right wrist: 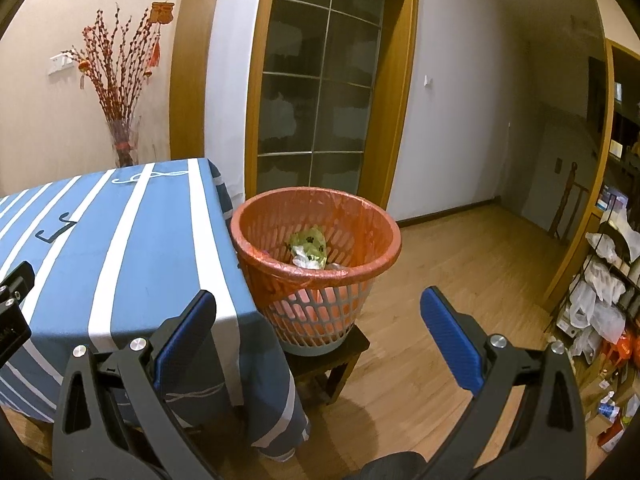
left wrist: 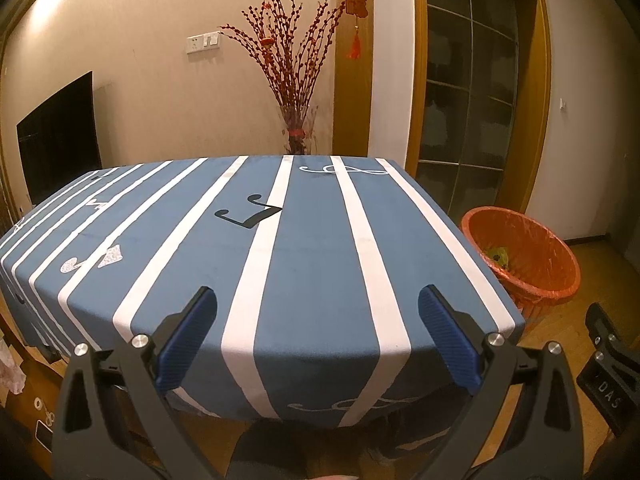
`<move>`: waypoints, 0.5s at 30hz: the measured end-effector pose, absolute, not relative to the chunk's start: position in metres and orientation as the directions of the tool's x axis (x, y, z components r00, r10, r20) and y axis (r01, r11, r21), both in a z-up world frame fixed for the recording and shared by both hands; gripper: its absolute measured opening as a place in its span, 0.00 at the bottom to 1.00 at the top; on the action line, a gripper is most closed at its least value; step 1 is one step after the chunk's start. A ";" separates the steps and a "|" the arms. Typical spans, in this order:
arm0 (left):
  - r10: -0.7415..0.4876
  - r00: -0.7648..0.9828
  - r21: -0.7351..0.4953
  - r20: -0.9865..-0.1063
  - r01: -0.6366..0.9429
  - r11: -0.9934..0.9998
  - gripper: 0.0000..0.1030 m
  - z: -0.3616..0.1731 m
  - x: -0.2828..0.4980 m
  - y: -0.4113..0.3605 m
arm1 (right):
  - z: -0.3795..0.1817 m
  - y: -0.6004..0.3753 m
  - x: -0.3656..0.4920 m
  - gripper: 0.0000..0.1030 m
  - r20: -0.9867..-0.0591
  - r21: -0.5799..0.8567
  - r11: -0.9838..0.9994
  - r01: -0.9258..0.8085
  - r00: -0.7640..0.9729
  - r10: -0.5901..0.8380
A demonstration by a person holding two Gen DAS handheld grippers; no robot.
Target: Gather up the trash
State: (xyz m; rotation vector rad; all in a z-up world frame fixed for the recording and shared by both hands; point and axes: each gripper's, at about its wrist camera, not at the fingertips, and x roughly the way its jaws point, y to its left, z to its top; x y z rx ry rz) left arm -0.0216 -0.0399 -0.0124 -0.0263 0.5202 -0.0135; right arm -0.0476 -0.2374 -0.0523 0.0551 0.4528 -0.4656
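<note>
A basket with an orange bag liner [right wrist: 360, 216] stands on a small dark stool [right wrist: 352, 354] beside the table's right edge; it also shows in the left wrist view [left wrist: 536, 240]. Crumpled green and white trash [right wrist: 308, 250] lies inside it. My left gripper [left wrist: 318, 308] is open and empty, held above the near edge of the table with the blue and white striped cloth [left wrist: 312, 248]. My right gripper [right wrist: 318, 308] is open and empty, in front of the basket and above the floor. Part of the right gripper [left wrist: 608, 364] shows at the right of the left wrist view.
A vase of red branches [left wrist: 296, 92] stands behind the table. A dark TV [left wrist: 58, 136] hangs on the left wall. A glass door in a wooden frame [right wrist: 320, 92] is behind the basket. A rack with bags and clutter [right wrist: 604, 300] fills the right side.
</note>
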 end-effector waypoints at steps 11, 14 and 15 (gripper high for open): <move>-0.028 0.865 -0.032 -0.502 0.014 0.999 0.96 -0.012 -0.023 -0.043 | -0.053 -0.240 -0.048 0.98 -0.436 -0.049 0.895 0.444 0.796 -0.419; -0.026 0.864 -0.031 -0.502 0.012 0.999 0.96 -0.011 -0.023 -0.043 | -0.052 -0.241 -0.049 0.98 -0.432 -0.049 0.894 0.444 0.798 -0.420; -0.027 0.865 -0.032 -0.501 0.012 0.999 0.96 -0.011 -0.023 -0.042 | -0.052 -0.240 -0.049 0.98 -0.431 -0.050 0.894 0.445 0.798 -0.421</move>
